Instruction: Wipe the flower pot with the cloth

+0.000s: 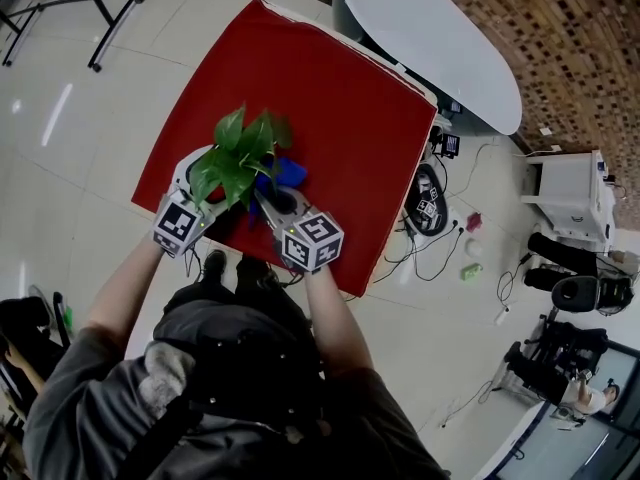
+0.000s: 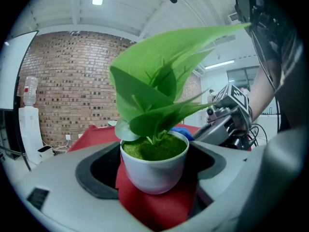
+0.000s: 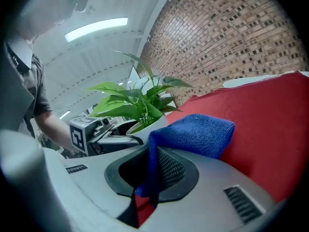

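Note:
A white flower pot [image 2: 153,166] with a leafy green plant [image 1: 240,153] stands on the red-covered table [image 1: 330,108], near its front edge. My left gripper [image 2: 152,179] has its jaws closed against the pot's two sides. In the head view the leaves hide the pot, and the left gripper [image 1: 207,203] reaches in from the front left. My right gripper [image 3: 148,174] is shut on a folded blue cloth [image 3: 193,134], whose free end bulges out past the jaws. The cloth [image 1: 288,173] lies right beside the pot [image 3: 150,128], at its right side, with the right gripper [image 1: 270,200] behind it.
A white oval table [image 1: 430,38] stands past the red table's far right corner. Cables and small devices [image 1: 430,208] lie on the floor to the right, near a white cabinet [image 1: 570,198]. Black stand legs [image 1: 110,18] are at the far left.

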